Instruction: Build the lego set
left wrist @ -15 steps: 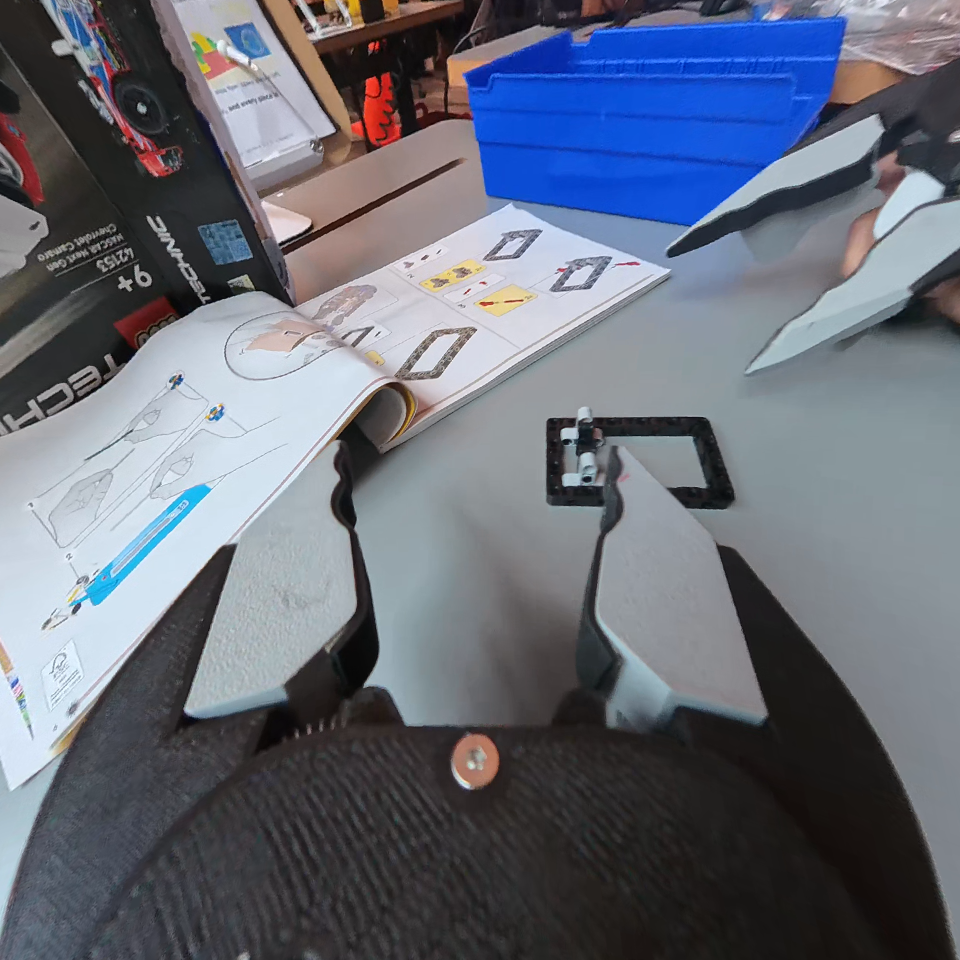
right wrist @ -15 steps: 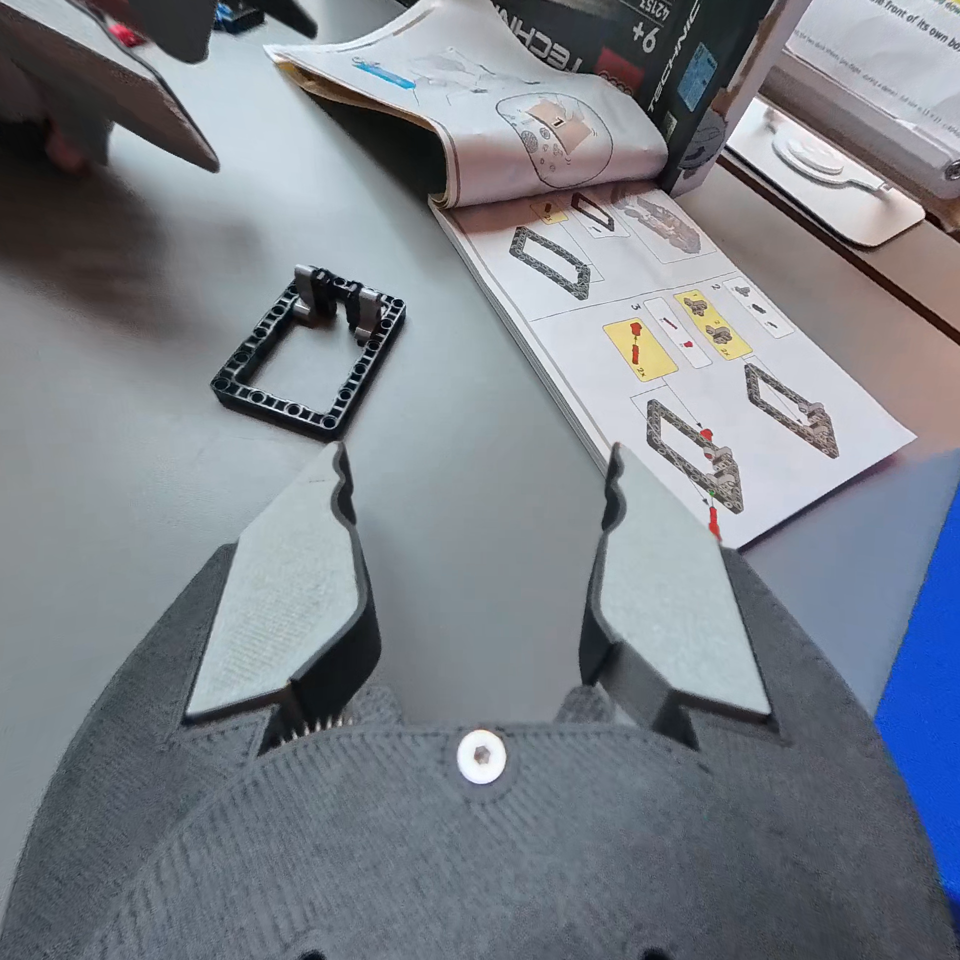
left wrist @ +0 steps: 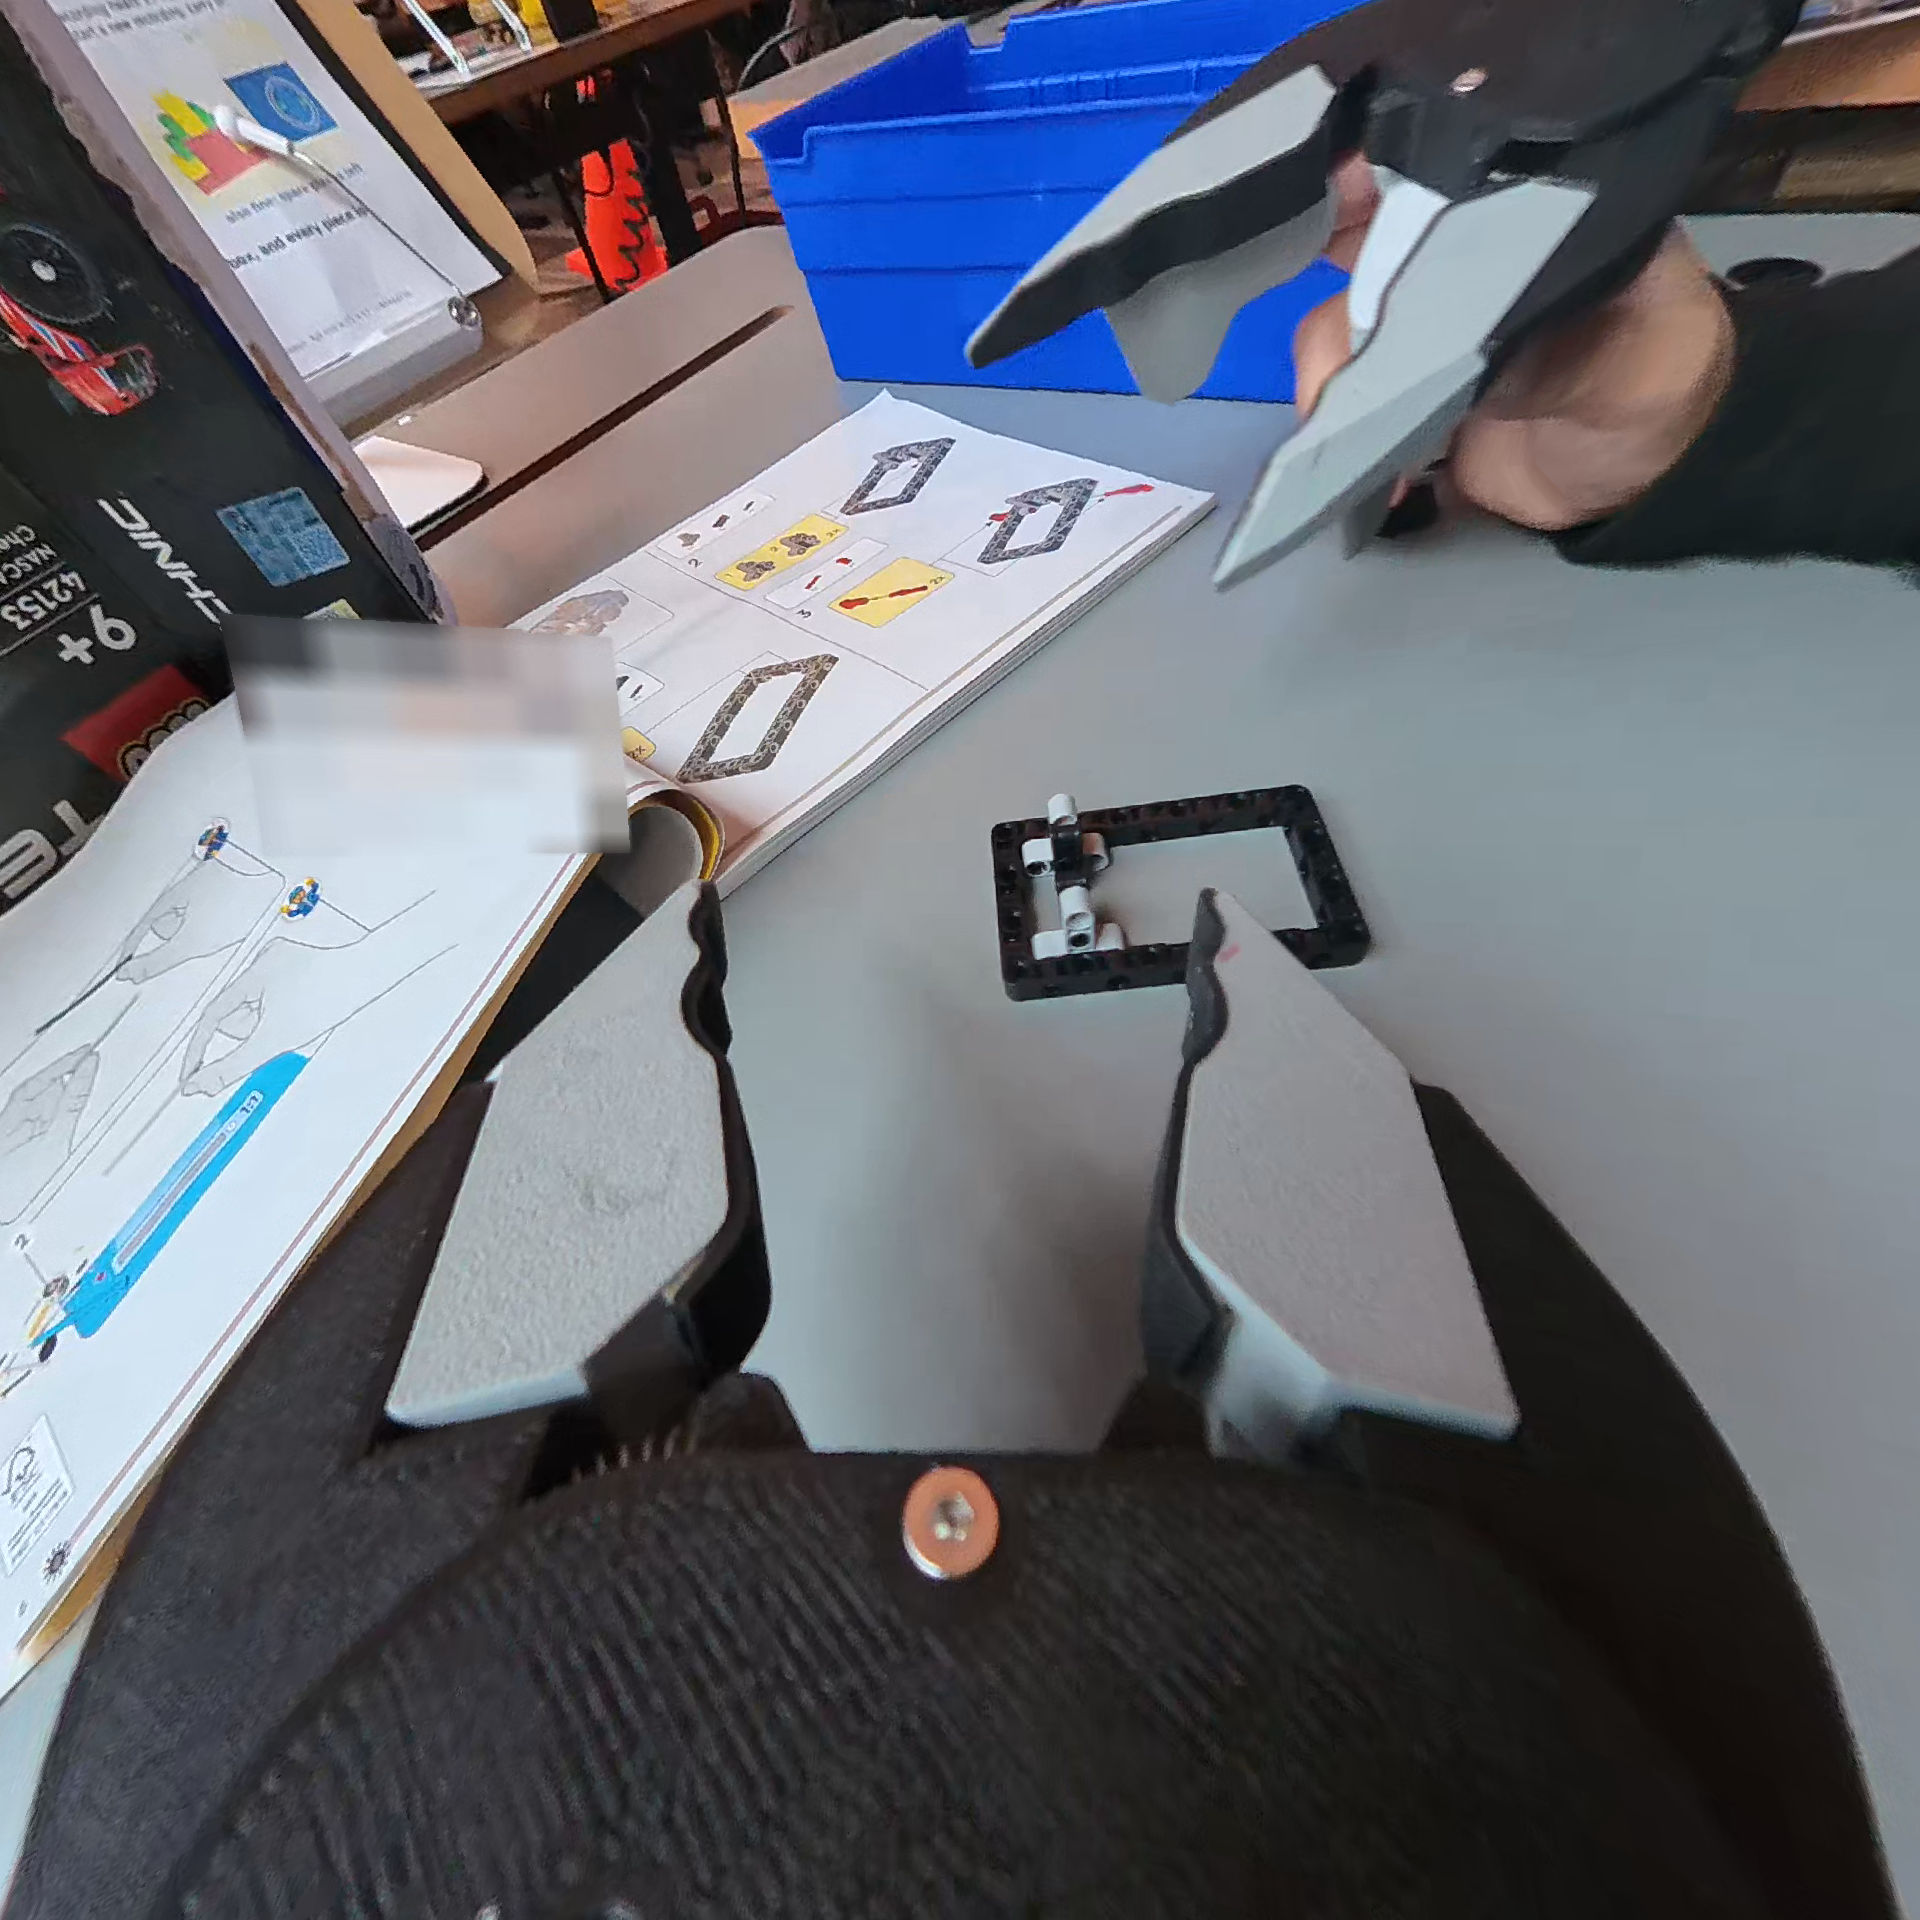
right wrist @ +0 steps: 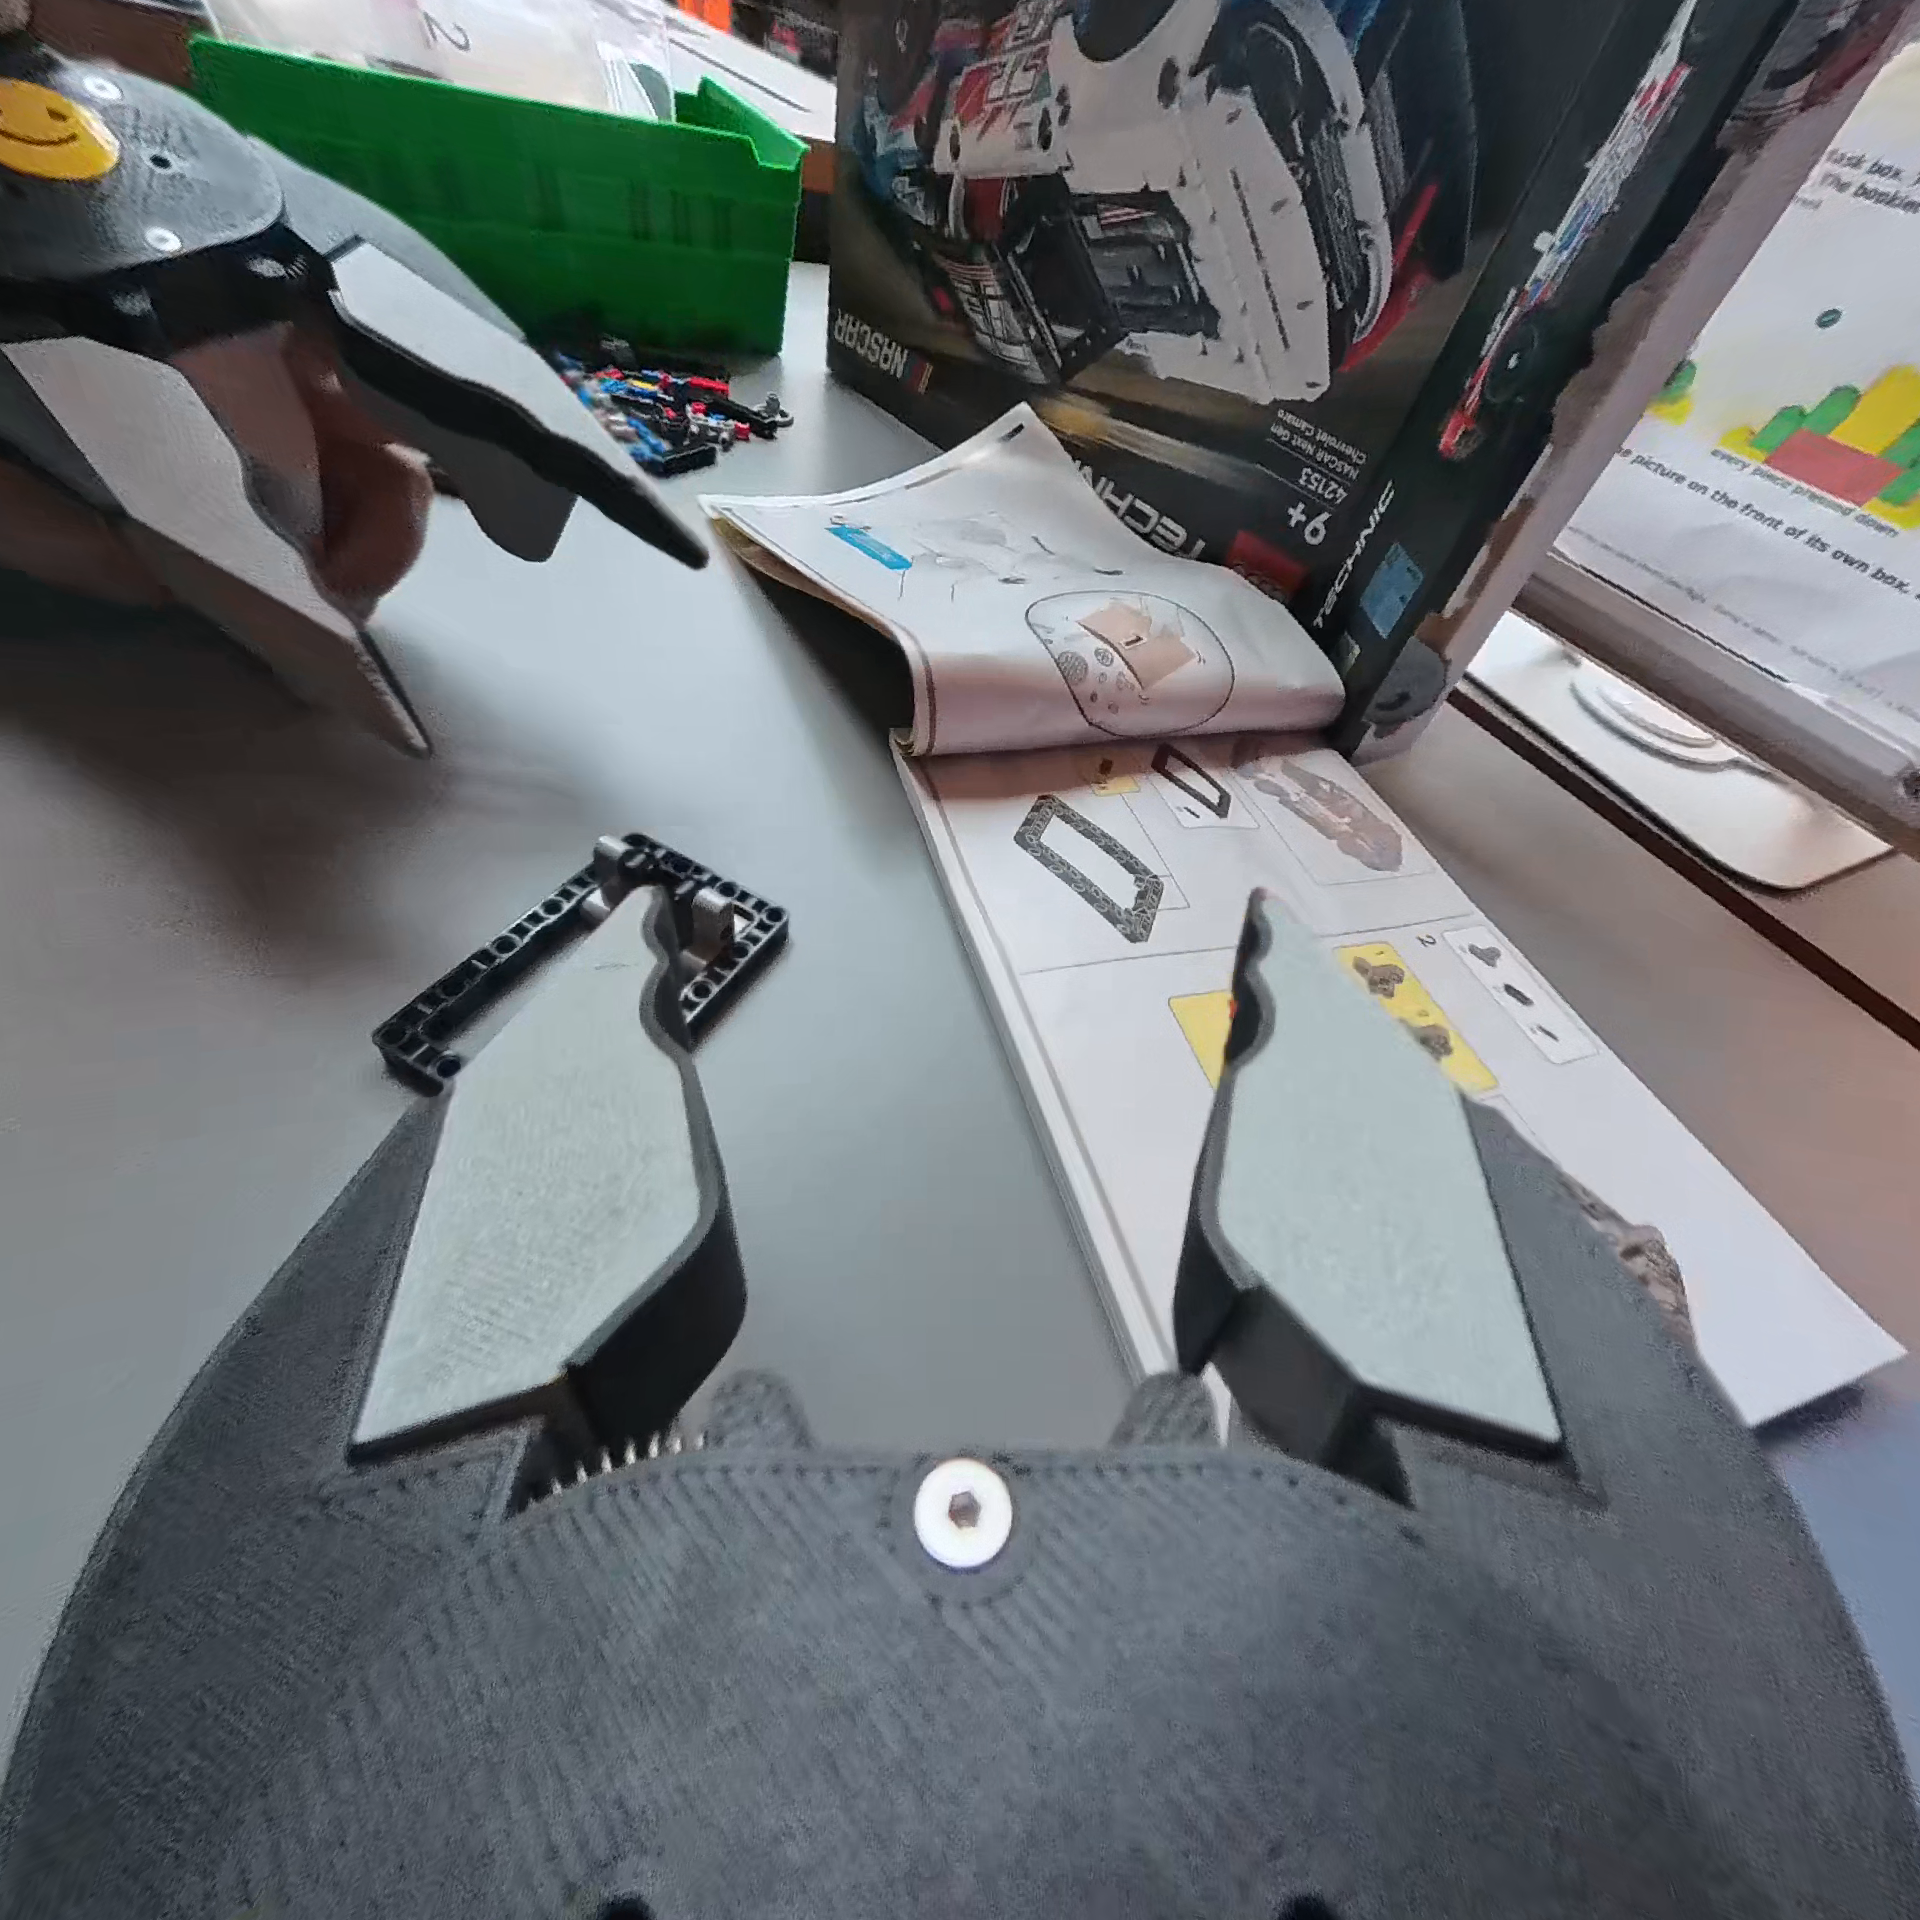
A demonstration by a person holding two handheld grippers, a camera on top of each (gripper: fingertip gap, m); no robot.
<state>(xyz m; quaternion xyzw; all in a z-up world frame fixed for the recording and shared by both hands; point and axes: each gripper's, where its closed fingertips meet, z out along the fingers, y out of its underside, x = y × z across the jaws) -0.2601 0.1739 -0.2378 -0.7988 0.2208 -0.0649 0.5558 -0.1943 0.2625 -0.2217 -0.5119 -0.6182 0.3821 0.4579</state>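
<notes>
the black lego frame (left wrist: 1179, 894) lies flat on the grey desk (left wrist: 1558, 831), with small grey and white connector pieces (left wrist: 1070, 883) fixed at one short end. nothing grips it. the left hand-held gripper (left wrist: 956, 914) hangs just short of it with its jaws spread wide and empty, one fingertip overlapping the frame's near edge in its own camera. the right hand-held gripper (right wrist: 956, 925), seen from the other side, is also wide apart and empty, one finger covering part of the frame and the other over the open instruction booklet (right wrist: 1299, 997). in the left view that right gripper sits raised above the desk beyond the frame, a hand (left wrist: 1590, 395) wrapped round it. the booklet lies beside the frame, its far pages curling up against the standing set box (right wrist: 1195, 260). a blue bin (left wrist: 987, 197) stands behind the booklet, and a green bin (right wrist: 520, 197) sits farther off with a scatter of small loose lego pieces (right wrist: 665, 405) in front of it.
</notes>
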